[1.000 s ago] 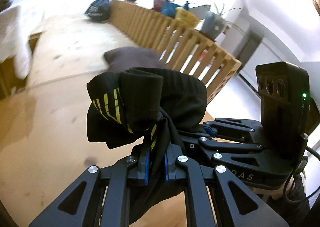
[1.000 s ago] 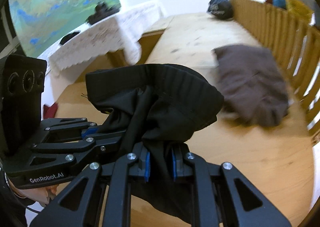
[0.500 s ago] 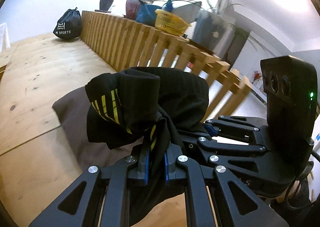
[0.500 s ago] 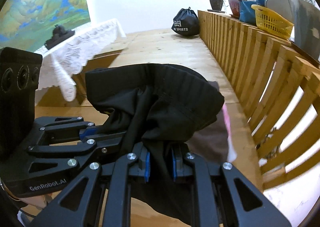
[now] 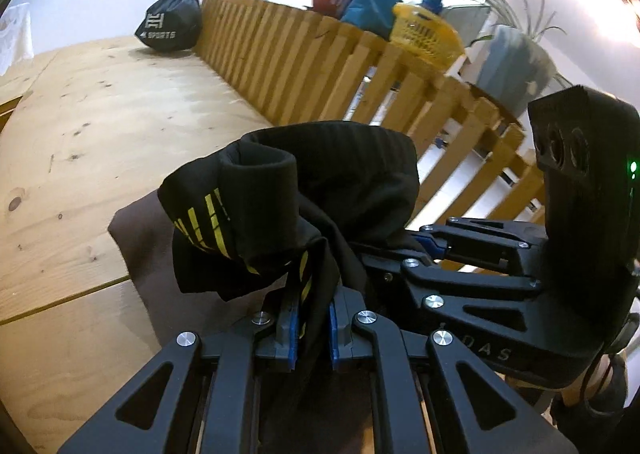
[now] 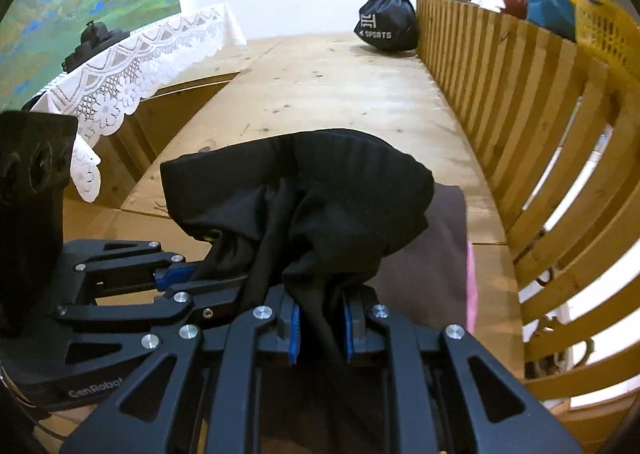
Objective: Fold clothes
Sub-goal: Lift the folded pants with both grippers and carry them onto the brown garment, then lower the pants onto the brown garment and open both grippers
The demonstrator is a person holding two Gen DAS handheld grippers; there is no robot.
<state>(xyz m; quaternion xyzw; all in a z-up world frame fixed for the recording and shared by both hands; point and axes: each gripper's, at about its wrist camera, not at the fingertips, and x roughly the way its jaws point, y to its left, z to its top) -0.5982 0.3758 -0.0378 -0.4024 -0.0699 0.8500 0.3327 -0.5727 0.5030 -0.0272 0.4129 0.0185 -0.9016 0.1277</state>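
Observation:
A black garment with yellow stripes (image 5: 280, 209) is bunched up and held between both grippers, above a folded brown garment (image 5: 132, 230) lying on the wooden surface (image 5: 100, 125). My left gripper (image 5: 311, 328) is shut on the black garment. My right gripper (image 6: 320, 330) is shut on the same garment (image 6: 320, 197), side by side with the left one. The brown garment (image 6: 432, 262) lies under and to the right of the black one, with a pink edge beside it.
A wooden slat railing (image 6: 520, 101) runs along the right edge. A black sports bag (image 6: 386, 23) sits at the far end. Plant pots and a yellow basket (image 5: 426, 33) stand on the railing ledge. A lace-covered table (image 6: 132, 65) stands on the left.
Both grippers, still holding the black garment, have swung toward the railing and come over the brown garment, which now lies directly beneath them.

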